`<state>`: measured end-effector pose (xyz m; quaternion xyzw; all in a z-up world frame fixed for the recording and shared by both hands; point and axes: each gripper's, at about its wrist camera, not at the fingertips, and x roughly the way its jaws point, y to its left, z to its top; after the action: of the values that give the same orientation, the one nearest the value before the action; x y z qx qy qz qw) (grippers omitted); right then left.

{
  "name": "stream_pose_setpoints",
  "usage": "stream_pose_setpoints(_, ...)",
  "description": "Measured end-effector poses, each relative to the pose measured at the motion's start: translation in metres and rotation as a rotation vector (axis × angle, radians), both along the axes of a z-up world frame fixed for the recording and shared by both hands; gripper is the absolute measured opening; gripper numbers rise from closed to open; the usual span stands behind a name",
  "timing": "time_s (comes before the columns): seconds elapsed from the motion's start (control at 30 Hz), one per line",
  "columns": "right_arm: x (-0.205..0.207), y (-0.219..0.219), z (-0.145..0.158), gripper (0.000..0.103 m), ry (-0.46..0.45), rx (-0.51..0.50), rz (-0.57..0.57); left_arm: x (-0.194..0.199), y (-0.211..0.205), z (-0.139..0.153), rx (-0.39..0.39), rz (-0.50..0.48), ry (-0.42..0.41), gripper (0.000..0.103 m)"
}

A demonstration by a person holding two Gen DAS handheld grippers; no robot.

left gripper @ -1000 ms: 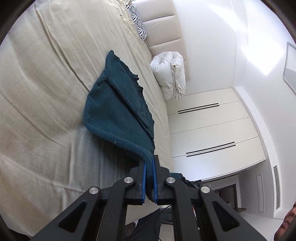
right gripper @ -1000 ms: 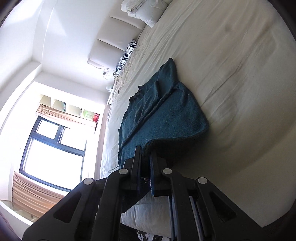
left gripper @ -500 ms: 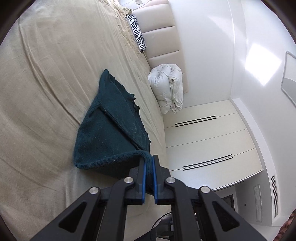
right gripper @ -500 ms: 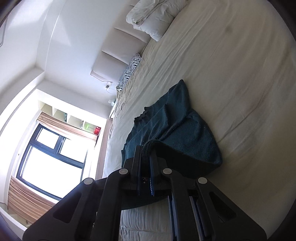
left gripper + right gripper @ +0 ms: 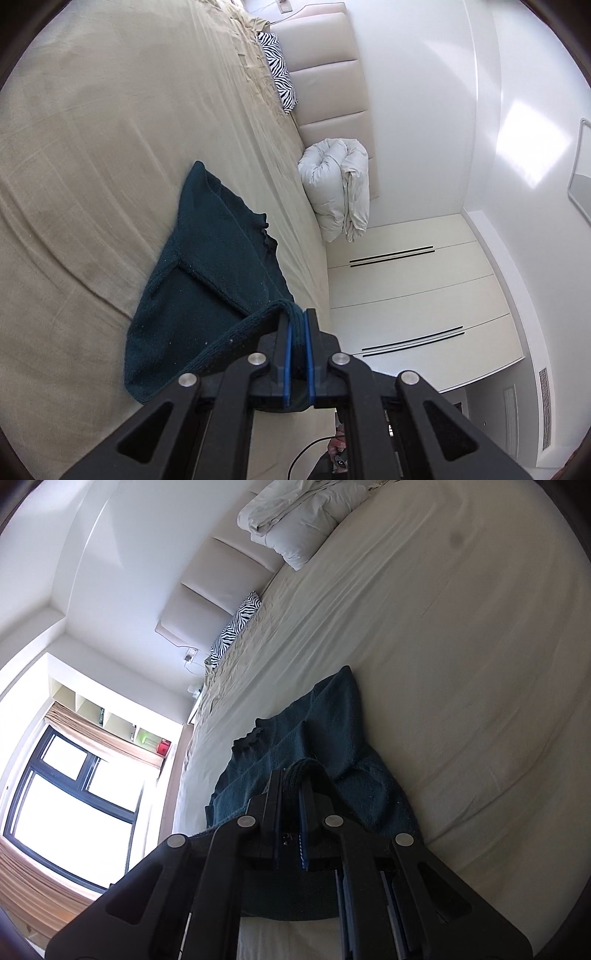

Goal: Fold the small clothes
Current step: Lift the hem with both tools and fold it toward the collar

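- Our left gripper (image 5: 299,325) is clamped tight on a bunched corner of the sweater (image 5: 218,280); dark knit fills the narrow slot between the blue pads (image 5: 289,354).
- From that corner a ribbed hem runs down and to the left, raised off the sheet (image 5: 92,147), while the far part of the garment lies flat on the bed.
- Our right gripper (image 5: 293,779) is likewise closed on a thick wad of the same sweater (image 5: 332,731), the fabric humped up between the fingers and spilling back under the gripper body.
- In the right wrist view the sweater spreads away from the jaws across the pale sheet (image 5: 461,664), with a wavy knitted edge on its left side and a narrow end pointing up the bed.
- The garment sits near the side of the mattress that faces the wardrobe (image 5: 413,295).
- A rolled white duvet (image 5: 338,188) leans against the padded headboard (image 5: 332,88), well apart from the sweater.
- A zebra-print pillow (image 5: 280,74) lies by the headboard too, farther along.
- The right wrist view also shows a bright window (image 5: 62,797) with a rolled blind above it.
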<state>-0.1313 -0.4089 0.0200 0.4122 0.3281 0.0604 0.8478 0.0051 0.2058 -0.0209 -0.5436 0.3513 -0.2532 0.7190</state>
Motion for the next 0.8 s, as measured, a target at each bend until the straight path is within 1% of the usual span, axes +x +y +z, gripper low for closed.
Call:
stream_pose_setpoints(0.23, 0.053, -0.001, -0.007, 0.006, 0.020, -0.040, -0.015, 0.042, -0.005, -0.004, 0.023, 0.017, 0.017, 0.007)
stream_pose_setpoints(0.43, 0.099, 0.002, -0.015, 0.006, 0.045, -0.083, -0.018, 0.080, -0.002, -0.016, 0.016, 0.040, 0.040, 0.007)
stream_pose_setpoints(0.6, 0.142, 0.004, -0.028, 0.006, 0.077, -0.102, -0.022, 0.110, -0.001, -0.026, 0.039, 0.053, 0.059, 0.007)
stream_pose_setpoints(0.8, 0.180, 0.008, -0.046, 0.006, 0.114, -0.112, -0.024, 0.136, 0.001, -0.043, 0.058, 0.061, 0.090, 0.007)
